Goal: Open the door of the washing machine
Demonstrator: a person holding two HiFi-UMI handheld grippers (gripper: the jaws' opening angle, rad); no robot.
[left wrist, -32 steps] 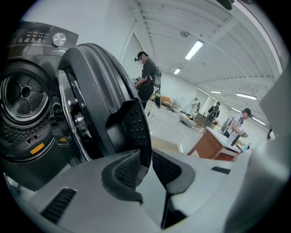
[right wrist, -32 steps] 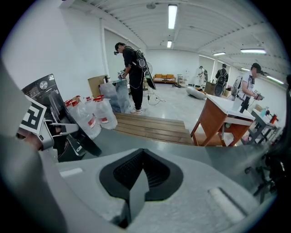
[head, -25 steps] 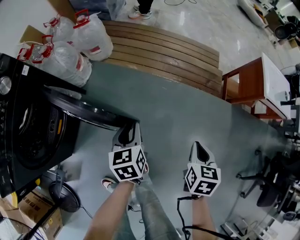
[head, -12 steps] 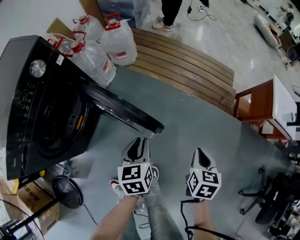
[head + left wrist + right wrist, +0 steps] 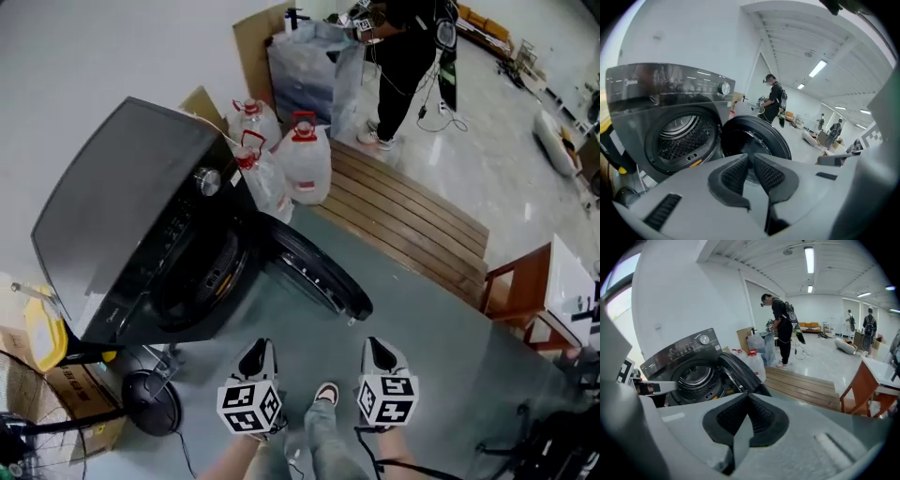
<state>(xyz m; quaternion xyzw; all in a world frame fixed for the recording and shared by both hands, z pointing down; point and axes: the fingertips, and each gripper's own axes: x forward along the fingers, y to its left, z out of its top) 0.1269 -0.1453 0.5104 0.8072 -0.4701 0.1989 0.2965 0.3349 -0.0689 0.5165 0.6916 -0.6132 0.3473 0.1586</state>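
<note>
The black washing machine (image 5: pixel 131 216) stands at the left with its round door (image 5: pixel 314 267) swung wide open toward the right, so the drum (image 5: pixel 679 133) shows. Both grippers hang well short of the door and touch nothing. My left gripper (image 5: pixel 258 347) points at the door (image 5: pixel 757 140). Its jaws have just been closing and now stand a narrow gap apart with nothing between them (image 5: pixel 751 157). My right gripper (image 5: pixel 375 345) is beside it, with its pads (image 5: pixel 759 416) meeting at the tips and empty (image 5: pixel 747 394). The right gripper view shows the machine (image 5: pixel 689 366) at the left.
Water jugs (image 5: pixel 305 164) and plastic bags stand behind the machine beside a low wooden platform (image 5: pixel 412 225). A person (image 5: pixel 408 56) stands at the far end. A floor fan (image 5: pixel 150 403) and a cardboard box (image 5: pixel 66 412) lie at the lower left, and a wooden table (image 5: pixel 534 291) stands at the right.
Both grippers have drawn back and up from the door. The left one was at the door's edge a second ago and is now well apart from it. The door stands open.
</note>
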